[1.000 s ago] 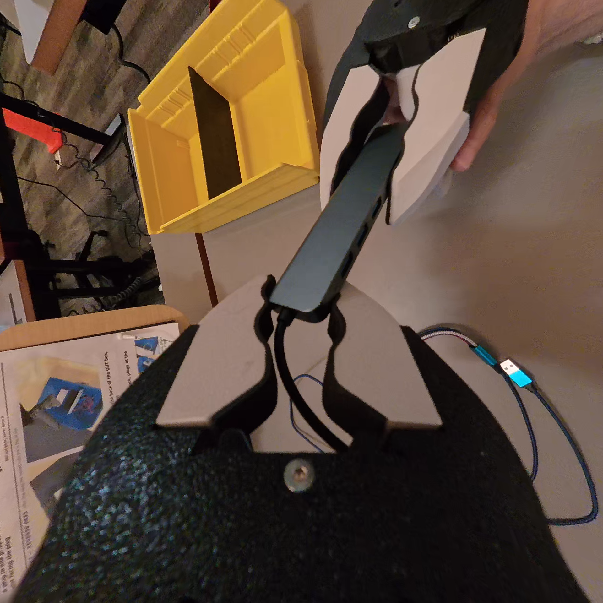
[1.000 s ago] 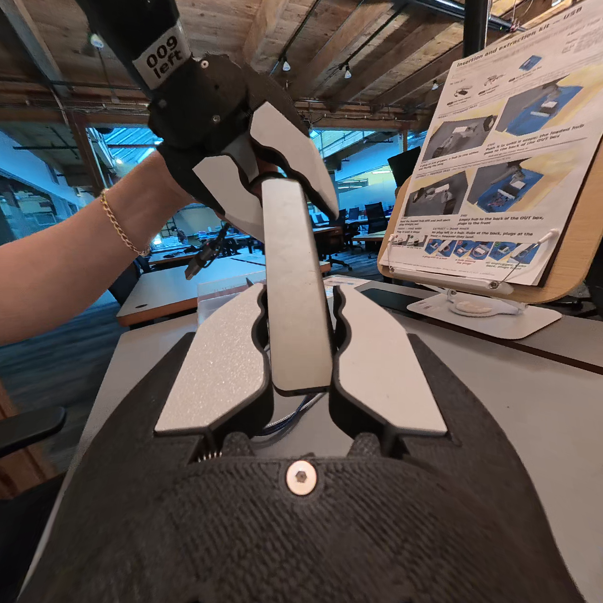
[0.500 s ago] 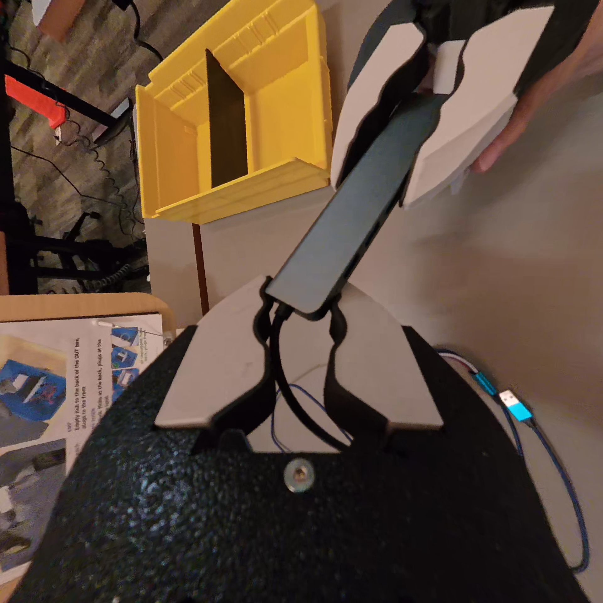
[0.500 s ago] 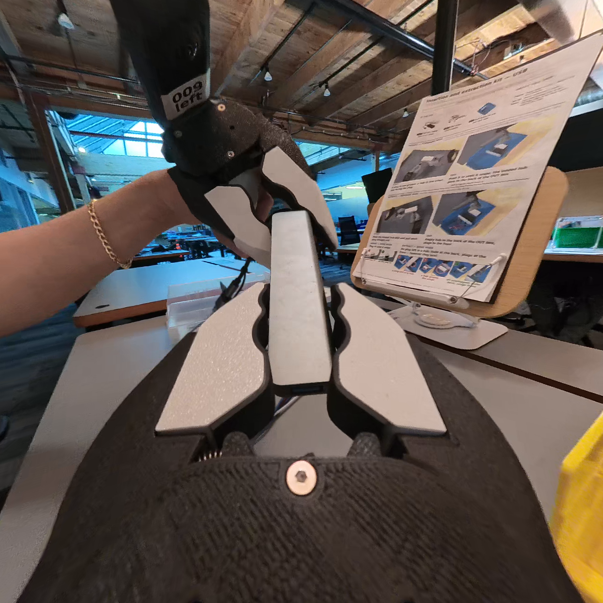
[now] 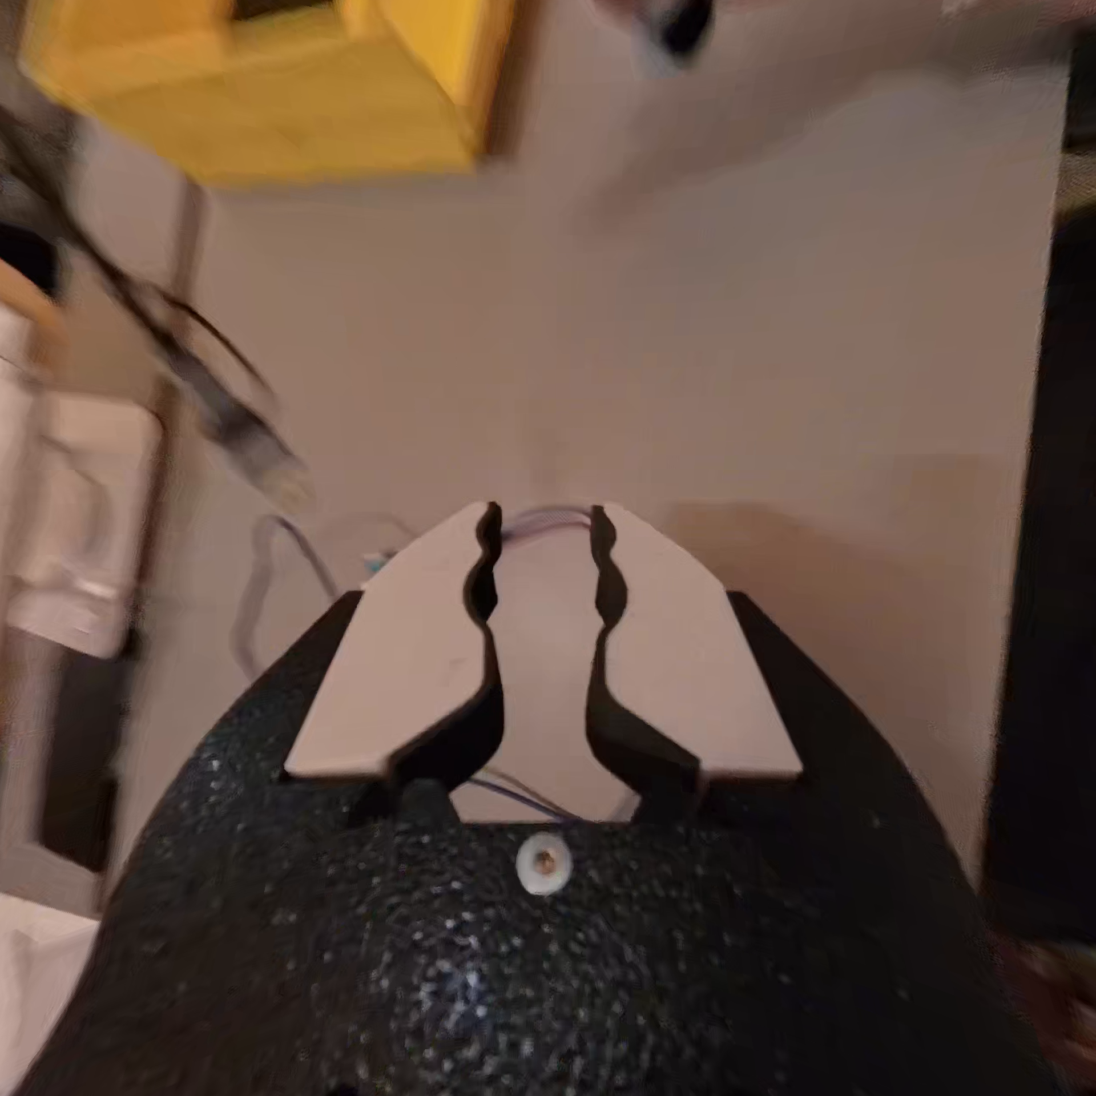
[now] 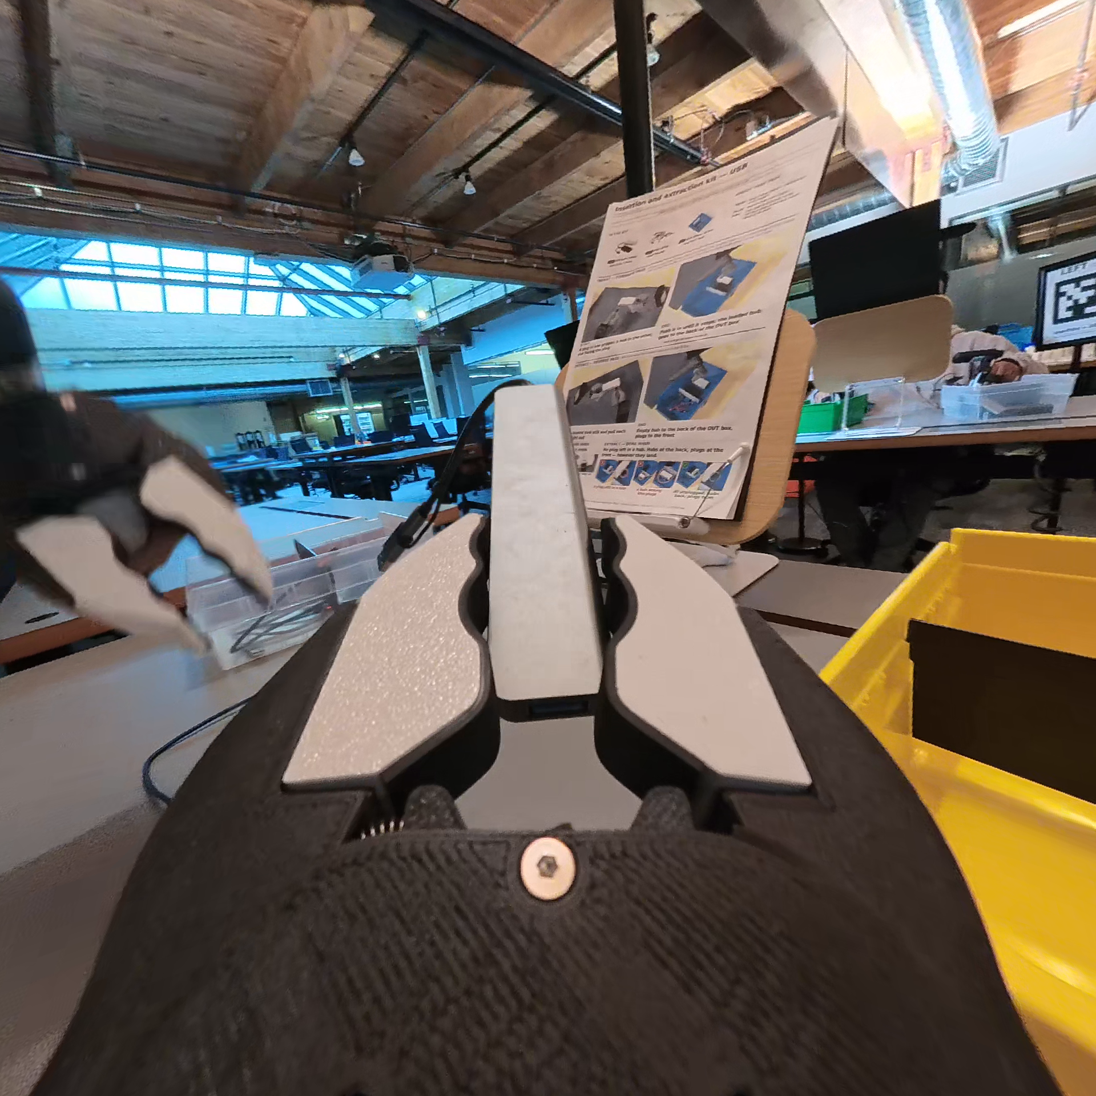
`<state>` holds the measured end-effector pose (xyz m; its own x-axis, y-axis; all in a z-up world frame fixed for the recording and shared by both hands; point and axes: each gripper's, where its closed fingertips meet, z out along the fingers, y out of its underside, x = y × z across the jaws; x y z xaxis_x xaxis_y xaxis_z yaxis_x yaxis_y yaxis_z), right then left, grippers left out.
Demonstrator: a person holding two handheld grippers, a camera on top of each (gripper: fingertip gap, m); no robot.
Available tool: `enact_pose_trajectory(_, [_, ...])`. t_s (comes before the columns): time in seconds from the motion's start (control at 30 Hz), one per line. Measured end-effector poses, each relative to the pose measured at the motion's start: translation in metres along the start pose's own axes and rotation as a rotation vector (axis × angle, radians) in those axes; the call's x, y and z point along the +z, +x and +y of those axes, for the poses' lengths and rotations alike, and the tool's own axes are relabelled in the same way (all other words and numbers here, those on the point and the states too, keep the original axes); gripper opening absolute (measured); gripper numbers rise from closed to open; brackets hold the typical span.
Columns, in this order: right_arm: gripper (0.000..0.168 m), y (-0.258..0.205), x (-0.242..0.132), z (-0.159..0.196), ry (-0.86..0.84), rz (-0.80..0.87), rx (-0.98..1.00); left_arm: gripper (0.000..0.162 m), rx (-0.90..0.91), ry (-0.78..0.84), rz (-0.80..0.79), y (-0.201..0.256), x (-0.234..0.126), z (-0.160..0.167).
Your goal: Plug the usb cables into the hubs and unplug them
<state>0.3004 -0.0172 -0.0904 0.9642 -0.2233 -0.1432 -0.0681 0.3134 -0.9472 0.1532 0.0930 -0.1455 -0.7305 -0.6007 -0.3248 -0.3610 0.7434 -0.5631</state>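
Handover is finishing: left gripper [image 5: 542,516] has let go, fingers apart and empty, while right gripper [image 6: 542,599] is clamping the slim grey metal USB hub [image 6: 537,534] alone, yellow plastic bin [image 6: 978,682] at three o'clock, freeing the left for a cable.

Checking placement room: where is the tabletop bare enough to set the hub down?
Bare grey tabletop lies ahead of the open left gripper, between the yellow plastic bin and the table's dark right edge. It is crowded near the braided cable.
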Motion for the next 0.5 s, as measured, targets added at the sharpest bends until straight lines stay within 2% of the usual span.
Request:
enact_pose_trajectory(0.13, [0.036, -0.004, 0.002, 0.001, -0.003, -0.02, -0.003, 0.022, -0.167, -0.194, 0.135, 0.066, 0.026, 0.079])
enact_pose_trajectory(0.23, [0.036, -0.011, 0.005, 0.003, -0.006, -0.038, 0.0, 0.025, -0.257, -0.269, 0.151, 0.089, 0.036, 0.111])
enact_pose_trajectory(0.33, [0.036, -0.018, 0.009, 0.006, -0.004, -0.06, 0.019, 0.026, -0.349, -0.295, 0.102, 0.088, 0.047, 0.128])
enact_pose_trajectory(0.4, [0.036, -0.023, 0.011, 0.008, -0.016, -0.077, 0.018, 0.021, -0.466, -0.228, 0.096, 0.085, 0.054, 0.124])
enact_pose_trajectory(0.47, [0.036, -0.025, 0.012, 0.01, -0.025, -0.075, 0.001, 0.007, -0.588, -0.142, 0.113, 0.082, 0.061, 0.119])
enact_pose_trajectory(0.5, [0.036, -0.026, 0.013, 0.01, -0.03, -0.077, -0.006, 0.006, -0.636, -0.104, 0.12, 0.08, 0.063, 0.117])
